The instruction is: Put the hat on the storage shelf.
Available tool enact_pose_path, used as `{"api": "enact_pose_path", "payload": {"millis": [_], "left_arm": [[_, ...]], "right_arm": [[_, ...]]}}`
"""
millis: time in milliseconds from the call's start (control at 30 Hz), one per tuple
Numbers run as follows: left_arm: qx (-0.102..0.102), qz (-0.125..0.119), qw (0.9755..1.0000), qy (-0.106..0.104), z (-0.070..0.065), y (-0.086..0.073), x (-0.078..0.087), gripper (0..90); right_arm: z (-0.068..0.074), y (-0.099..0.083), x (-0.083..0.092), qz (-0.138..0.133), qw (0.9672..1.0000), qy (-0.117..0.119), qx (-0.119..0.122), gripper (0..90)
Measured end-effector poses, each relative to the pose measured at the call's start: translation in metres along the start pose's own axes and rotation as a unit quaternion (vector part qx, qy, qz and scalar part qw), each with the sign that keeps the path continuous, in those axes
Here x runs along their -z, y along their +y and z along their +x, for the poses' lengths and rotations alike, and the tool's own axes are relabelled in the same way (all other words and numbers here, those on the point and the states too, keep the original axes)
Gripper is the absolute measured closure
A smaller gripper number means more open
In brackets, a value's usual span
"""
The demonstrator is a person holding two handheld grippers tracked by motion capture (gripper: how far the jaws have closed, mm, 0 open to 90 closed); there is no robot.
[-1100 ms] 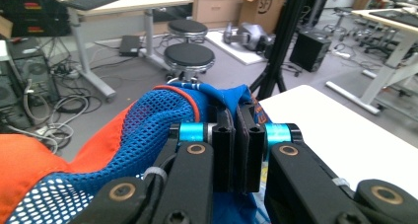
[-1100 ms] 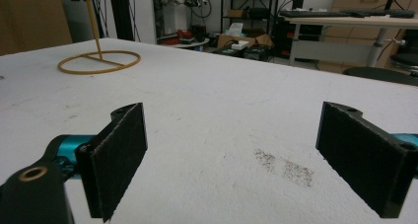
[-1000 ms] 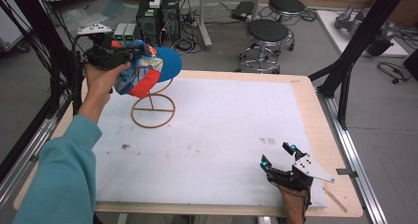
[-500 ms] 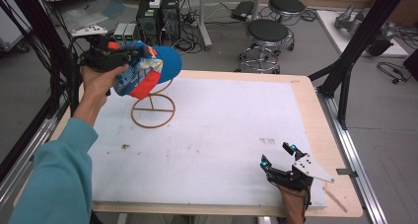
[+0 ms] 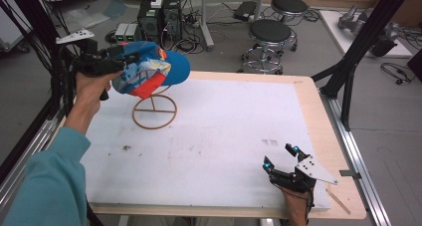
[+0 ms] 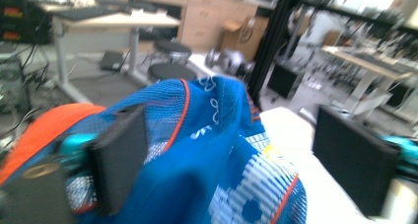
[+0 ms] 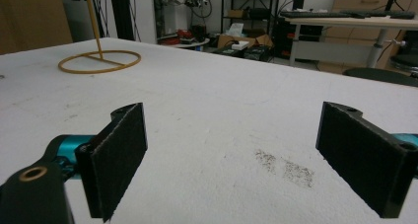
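Blue-orange cap point(image 5: 149, 69) perched atop wire stand point(image 5: 155, 110), at 10 o'clock on white table point(image 5: 224, 131). L gripper point(image 5: 107, 62) jaws just been opening, now spread wide w/ cap crown point(image 6: 207, 150) between them, pads seemingly off fabric, though blurred. Brim pointing 3 o'clock, away from L hand. R gripper point(image 5: 280, 158) parked at 5 o'clock, jaws released, nothing between, well apart from cap. L hand nearer by far.

No legible text, labels or numbers, cap point(image 5: 149, 69) print too blurred to read
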State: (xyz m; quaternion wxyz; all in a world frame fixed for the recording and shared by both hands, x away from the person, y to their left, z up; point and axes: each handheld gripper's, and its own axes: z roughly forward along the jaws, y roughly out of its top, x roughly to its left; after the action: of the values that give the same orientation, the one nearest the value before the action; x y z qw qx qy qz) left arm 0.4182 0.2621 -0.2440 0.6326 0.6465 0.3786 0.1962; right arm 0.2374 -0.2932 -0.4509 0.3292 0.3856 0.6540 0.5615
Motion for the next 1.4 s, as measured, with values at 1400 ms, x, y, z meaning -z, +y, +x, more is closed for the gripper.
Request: {"api": "enact_pose_path", "payload": {"millis": [1400], "left_arm": [[-0.089, -0.027, 0.9952, 0.031, -0.034, -0.222, 0.105, 10.6]], "right_arm": [[0.001, -0.001, 0.002, -0.012, 0.9999, -0.006, 0.001, 11.0]]}}
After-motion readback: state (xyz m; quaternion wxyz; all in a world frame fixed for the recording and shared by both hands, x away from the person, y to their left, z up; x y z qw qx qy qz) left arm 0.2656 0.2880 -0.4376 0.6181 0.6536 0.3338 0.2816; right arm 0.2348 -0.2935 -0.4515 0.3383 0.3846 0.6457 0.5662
